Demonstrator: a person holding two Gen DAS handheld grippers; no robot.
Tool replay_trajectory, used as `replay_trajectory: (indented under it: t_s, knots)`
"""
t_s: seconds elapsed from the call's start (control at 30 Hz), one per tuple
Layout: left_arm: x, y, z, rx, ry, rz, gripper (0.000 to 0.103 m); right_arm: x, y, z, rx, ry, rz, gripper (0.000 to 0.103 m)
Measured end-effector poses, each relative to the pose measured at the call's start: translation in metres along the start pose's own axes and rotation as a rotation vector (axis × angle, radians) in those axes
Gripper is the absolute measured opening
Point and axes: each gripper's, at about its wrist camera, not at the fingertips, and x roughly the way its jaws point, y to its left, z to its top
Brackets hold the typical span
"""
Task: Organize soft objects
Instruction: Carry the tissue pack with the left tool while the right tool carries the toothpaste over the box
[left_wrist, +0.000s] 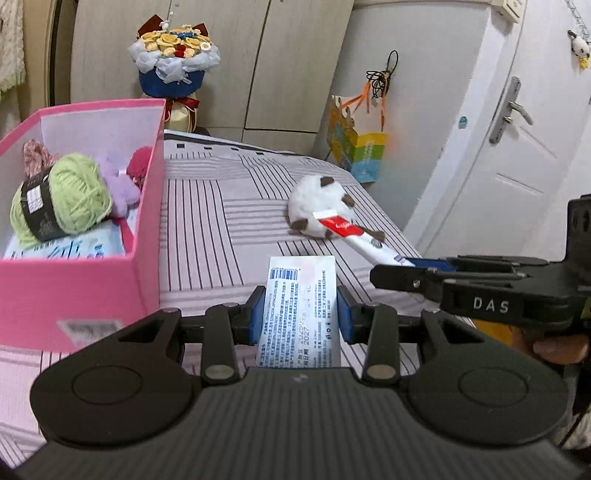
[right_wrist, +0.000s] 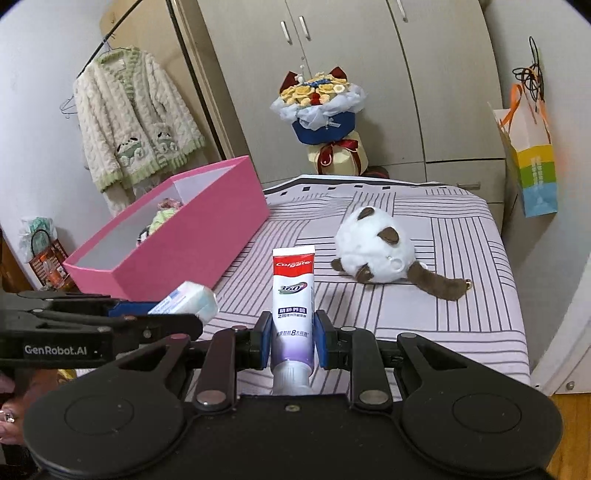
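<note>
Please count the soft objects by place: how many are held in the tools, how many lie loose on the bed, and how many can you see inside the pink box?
Held in tools: 2, tissue pack and toothpaste tube
Loose on bed: 1, plush cat
Visible in pink box: 5
Total: 8

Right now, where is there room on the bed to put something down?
The striped bed is bare between the pink box and the plush cat, and beyond the cat toward the bouquet. Inside the box it is crowded at the end with the green yarn; its other end looks bare in the right wrist view.
</note>
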Motion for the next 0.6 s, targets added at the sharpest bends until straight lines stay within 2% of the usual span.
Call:
replay_trajectory:
  t_s: [0.17, 0.33, 0.43, 0.6]
  knots:
    - [-0.022, 0.005, -0.007, -0.025, 0.010, -0.053, 0.037, -0.015, 0.022, -0.002, -0.058, -0.004, -0.004, 0.028]
    - [-0.049, 0.010, 0.000, -0.019, 0.006, -0.089, 0.037, -0.030, 0.040, 0.009, -0.093, -0.008, 0.043, 0.027]
    - [-0.065, 0.016, 0.008, -0.007, -0.003, -0.090, 0.037, -0.034, 0.050, 0.022, -0.106, -0.015, 0.062, 0.027]
    - [-0.091, 0.031, 0.024, 0.016, -0.065, -0.038, 0.037, -0.029, 0.073, 0.043, -0.134, -0.049, 0.106, 0.027]
